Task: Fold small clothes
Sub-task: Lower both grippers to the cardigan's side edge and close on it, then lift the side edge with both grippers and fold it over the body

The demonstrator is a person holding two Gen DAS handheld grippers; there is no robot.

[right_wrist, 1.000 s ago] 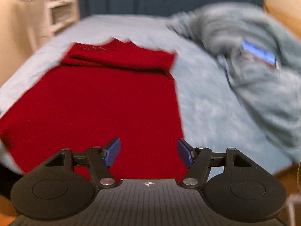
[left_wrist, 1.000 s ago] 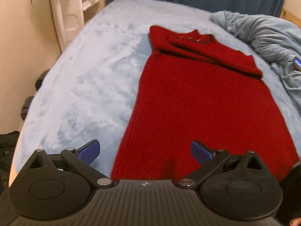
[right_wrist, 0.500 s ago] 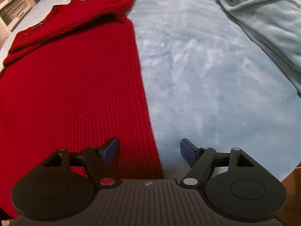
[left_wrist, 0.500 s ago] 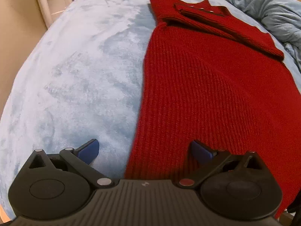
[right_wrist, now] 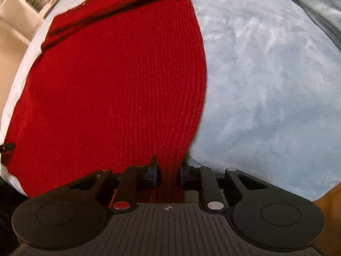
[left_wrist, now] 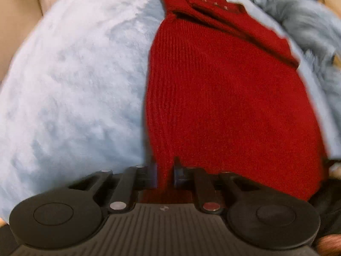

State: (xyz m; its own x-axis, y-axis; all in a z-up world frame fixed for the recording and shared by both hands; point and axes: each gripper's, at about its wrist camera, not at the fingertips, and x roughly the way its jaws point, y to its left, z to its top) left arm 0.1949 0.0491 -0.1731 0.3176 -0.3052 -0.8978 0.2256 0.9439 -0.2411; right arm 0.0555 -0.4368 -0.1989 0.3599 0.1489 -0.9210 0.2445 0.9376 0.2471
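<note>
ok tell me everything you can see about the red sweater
The red sweater is a ribbed knit lying flat on a pale blue fluffy blanket. Its sleeves are folded across the top, by a collar with small buttons. The left gripper and right gripper have just closed, each pinching a near hem corner.

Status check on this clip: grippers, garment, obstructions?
Left gripper and right gripper just closed, pinching near corners of red knit sweater. Sweater flat on pale blue blanket. Nothing in the way.
</note>
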